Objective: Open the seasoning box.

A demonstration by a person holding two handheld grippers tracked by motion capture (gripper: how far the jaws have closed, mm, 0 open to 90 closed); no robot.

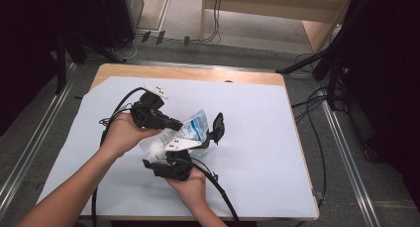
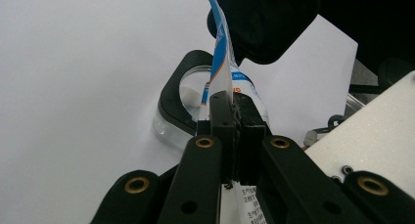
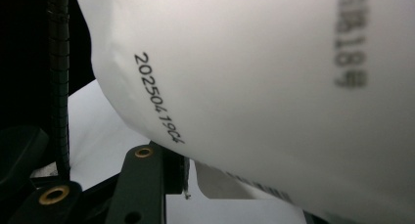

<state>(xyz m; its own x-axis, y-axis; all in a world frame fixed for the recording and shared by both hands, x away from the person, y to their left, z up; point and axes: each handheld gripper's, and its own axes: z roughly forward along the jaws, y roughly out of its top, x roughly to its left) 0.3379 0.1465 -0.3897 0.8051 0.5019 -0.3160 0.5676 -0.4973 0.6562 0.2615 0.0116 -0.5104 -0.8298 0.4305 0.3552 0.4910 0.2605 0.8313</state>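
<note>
Reaching in from the near left of the high view, the person's left hand (image 1: 124,133) held the left gripper (image 1: 171,124) over the middle of the white sheet (image 1: 257,138) that covered the wooden table (image 1: 188,72). In the left gripper view its two black jaws were pressed tight together on the edge of a blue and white plastic pouch (image 2: 220,62), which rose thin and edge-on above them. Beyond the jaws in that view, a clear container with a black rim (image 2: 171,104) rested on the sheet. Just right of the left gripper in the high view, the pouch (image 1: 193,128) hung tilted above the sheet at the table's centre, and a black part (image 1: 217,127) stood at its right side. Nearer the person, the right hand (image 1: 190,185) held the right gripper (image 1: 171,165) just below the pouch. In the right gripper view the pouch's white back (image 3: 254,87), printed with a date code, lay very close against the camera and hid the jaw tips, so I cannot tell how far those jaws stood apart or whether they gripped anything.
</note>
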